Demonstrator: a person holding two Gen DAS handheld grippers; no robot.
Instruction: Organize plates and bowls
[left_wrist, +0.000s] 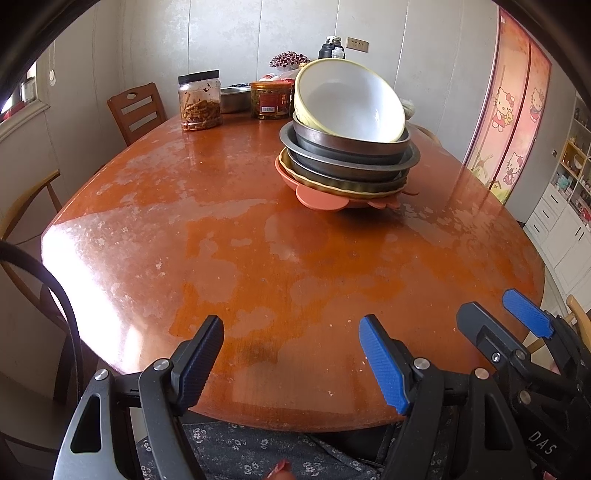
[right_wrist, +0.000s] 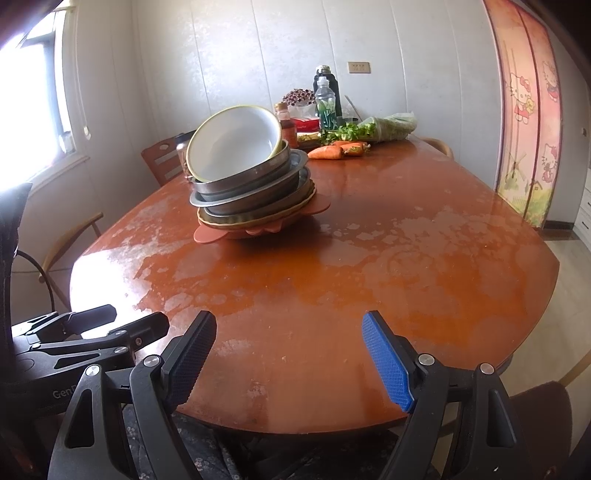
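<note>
Where lettering shows, the right gripper (left_wrist: 502, 314) reads "DAS" in the left view and the left gripper (right_wrist: 136, 317) reads "Gen" (cut off) in the right view. Only the right view shows carrots (right_wrist: 334, 149); the jar (left_wrist: 199, 101) is clear only in the left. Both grippers stand open and empty, with the stack of bowls and plates (left_wrist: 347, 147) well ahead on the table (left_wrist: 258, 258).

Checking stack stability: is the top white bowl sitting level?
No, the white bowl leans tilted on its side atop the metal dishes.
</note>
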